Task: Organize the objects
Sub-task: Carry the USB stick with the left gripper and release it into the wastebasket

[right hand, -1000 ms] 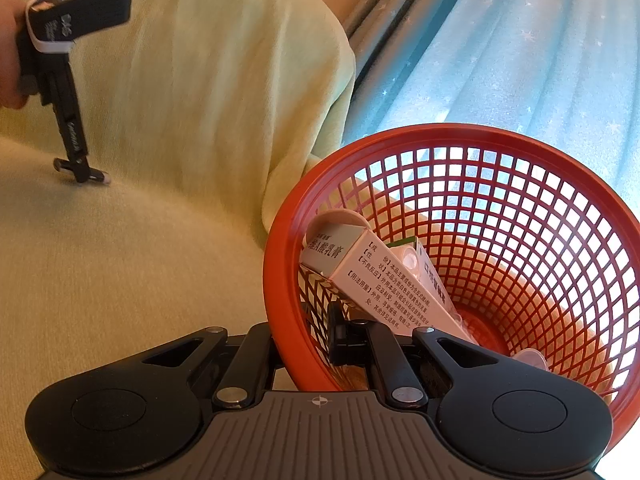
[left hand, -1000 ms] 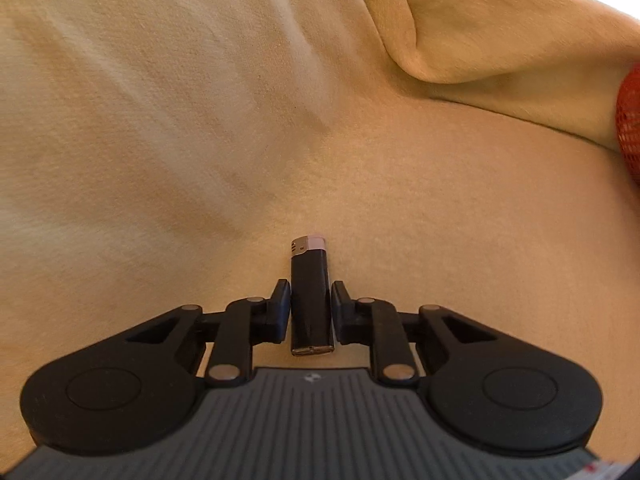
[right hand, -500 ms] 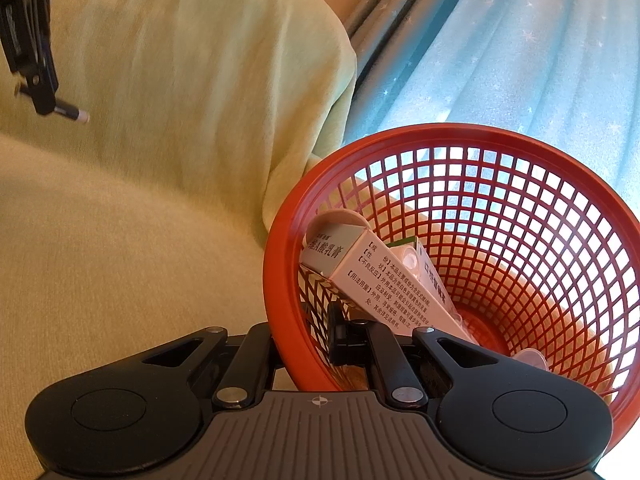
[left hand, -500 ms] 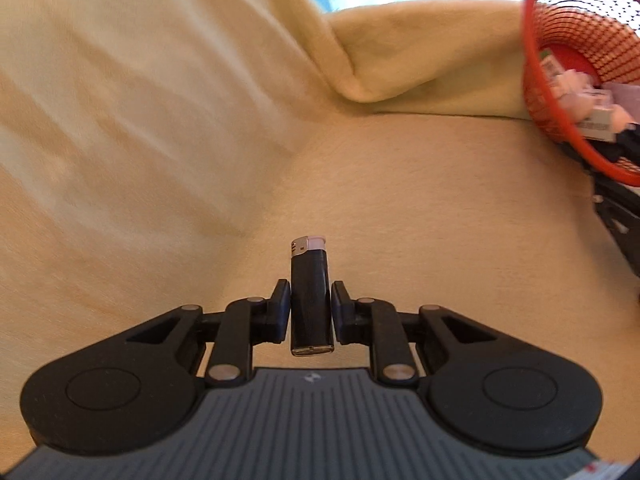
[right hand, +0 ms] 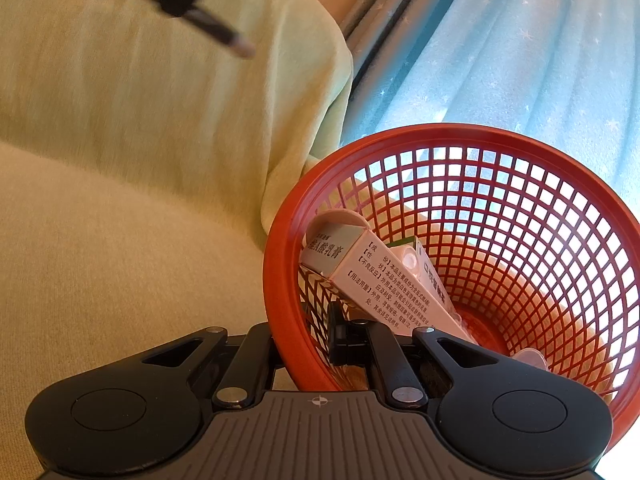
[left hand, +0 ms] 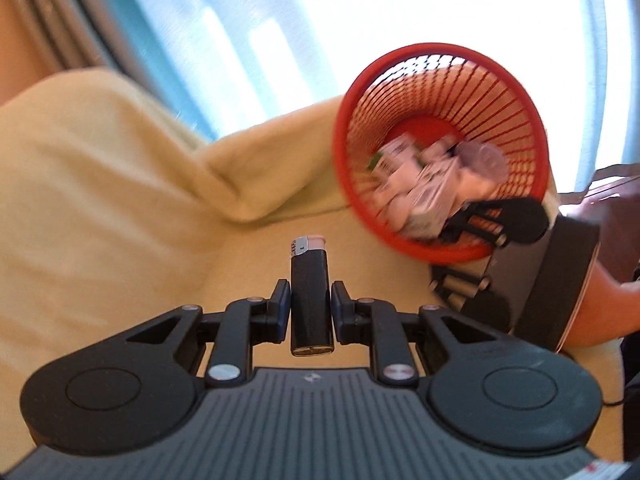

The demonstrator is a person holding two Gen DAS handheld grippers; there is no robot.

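The left gripper (left hand: 311, 307) is clamped on a small black plastic lighter with a silver metal top (left hand: 310, 300), gripping its body on both sides, the metal top pointing away from the hand. The lighter hangs in the air above a pale yellow fabric-covered sofa (left hand: 120, 216), near the round red plastic mesh basket (left hand: 404, 240).

The right gripper (right hand: 310, 330) has its jaws pinched tight on the near wall of that basket (right hand: 280, 280), one finger inside and one outside. The basket is tilted and holds a white printed cardboard box (right hand: 384, 284) among other small packages. A light blue curtain (right hand: 500, 60) hangs behind.
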